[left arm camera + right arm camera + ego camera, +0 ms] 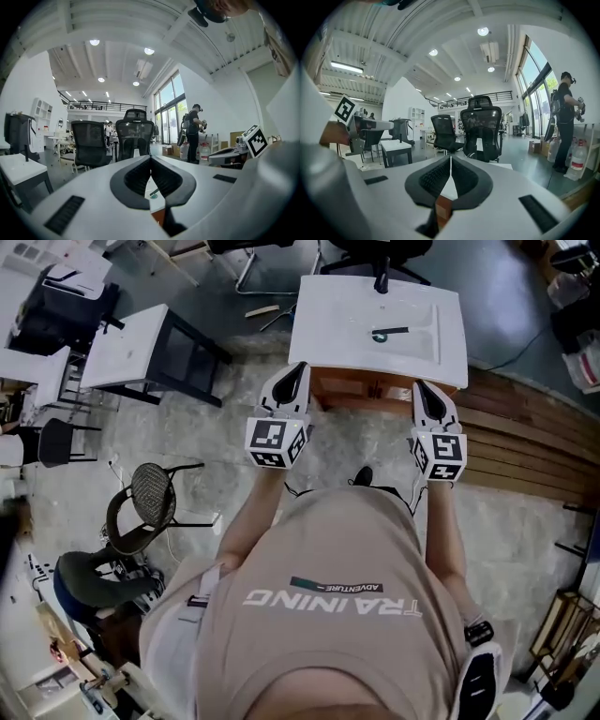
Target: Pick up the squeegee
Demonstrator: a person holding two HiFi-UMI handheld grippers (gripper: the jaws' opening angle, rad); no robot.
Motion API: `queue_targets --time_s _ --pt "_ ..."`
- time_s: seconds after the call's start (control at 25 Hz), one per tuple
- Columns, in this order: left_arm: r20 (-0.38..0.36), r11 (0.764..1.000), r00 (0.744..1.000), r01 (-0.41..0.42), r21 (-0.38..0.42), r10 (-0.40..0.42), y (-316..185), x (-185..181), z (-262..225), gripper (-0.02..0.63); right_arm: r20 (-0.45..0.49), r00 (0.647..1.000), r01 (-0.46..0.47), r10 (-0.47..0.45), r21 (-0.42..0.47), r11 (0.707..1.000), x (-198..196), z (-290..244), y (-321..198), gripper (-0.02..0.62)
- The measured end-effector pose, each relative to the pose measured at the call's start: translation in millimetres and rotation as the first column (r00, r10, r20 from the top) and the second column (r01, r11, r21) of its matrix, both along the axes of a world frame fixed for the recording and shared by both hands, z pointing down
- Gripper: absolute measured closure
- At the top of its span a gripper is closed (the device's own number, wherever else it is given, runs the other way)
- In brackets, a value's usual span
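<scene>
The squeegee (389, 333) was seen lying flat on the white tabletop (337, 315), apart from both tools. The left tool (298, 369) and the right tool (422, 388) were held at the tabletop's near edge, each with its jaws brought together on nothing.

An open office-like lab hall is indicated by mesh office chairs (135, 133), white tables (127, 348), tall windows (169, 108), a mezzanine (101, 105) and ceiling lamps (149, 50).
</scene>
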State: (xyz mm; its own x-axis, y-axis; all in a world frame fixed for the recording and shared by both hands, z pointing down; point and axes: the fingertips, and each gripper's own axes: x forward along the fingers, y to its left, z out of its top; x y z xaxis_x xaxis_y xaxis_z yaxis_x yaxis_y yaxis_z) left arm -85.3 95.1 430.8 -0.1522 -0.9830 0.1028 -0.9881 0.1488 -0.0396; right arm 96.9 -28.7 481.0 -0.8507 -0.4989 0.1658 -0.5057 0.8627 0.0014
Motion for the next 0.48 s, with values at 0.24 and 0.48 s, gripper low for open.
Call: queue_targets --time_s 0.24,0.48 --pt "0.046 0.999 0.999 0.012 -0.03 -0.011 -19.1 -6.0 -2.8 0.592 0.037 0.999 0.013 -0.013 -0.004 1.0 -9.8 0.9 -14.8 0.562" --pt "0.069 0.999 0.998 0.019 -0.04 -0.016 -38.7 -14.9 -9.3 0.592 0.076 0.997 0.018 -0.018 -0.003 1.0 -13.5 -13.1 -28.1 0.563"
